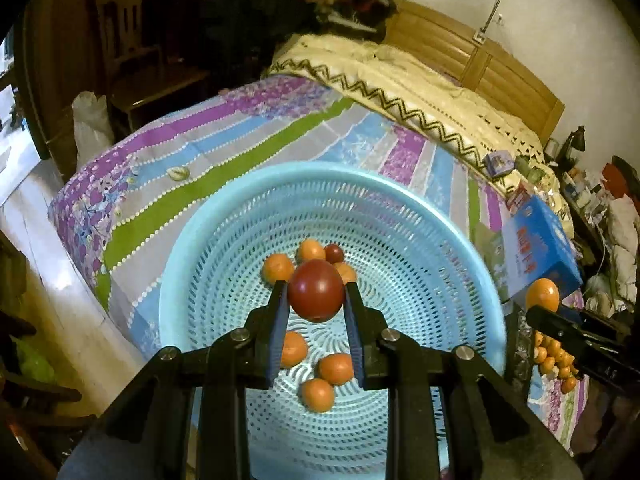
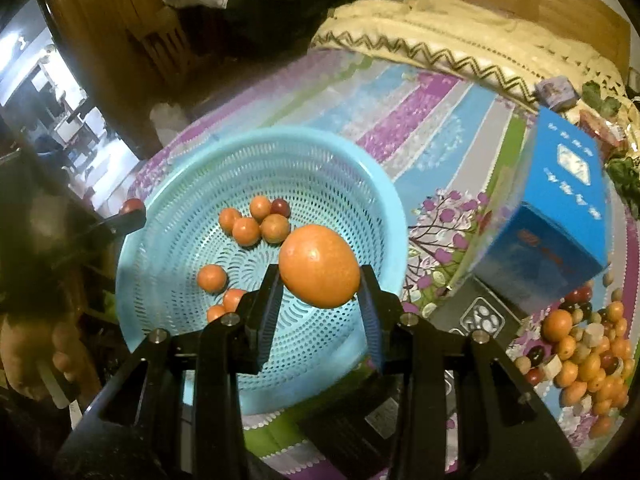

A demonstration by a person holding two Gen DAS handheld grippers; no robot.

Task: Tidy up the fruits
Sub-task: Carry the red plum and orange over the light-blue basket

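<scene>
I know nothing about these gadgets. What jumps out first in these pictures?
A big light-blue basket sits on a striped bedspread, with small orange fruits in its bottom. Over it, the left gripper pinches a dark red fruit, and the right gripper an orange. More fruit is heaped on the bedspread right of the basket.

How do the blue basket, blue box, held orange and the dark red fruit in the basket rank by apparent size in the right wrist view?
1. blue basket
2. blue box
3. orange, enlarged by nearness to the camera
4. dark red fruit
</scene>
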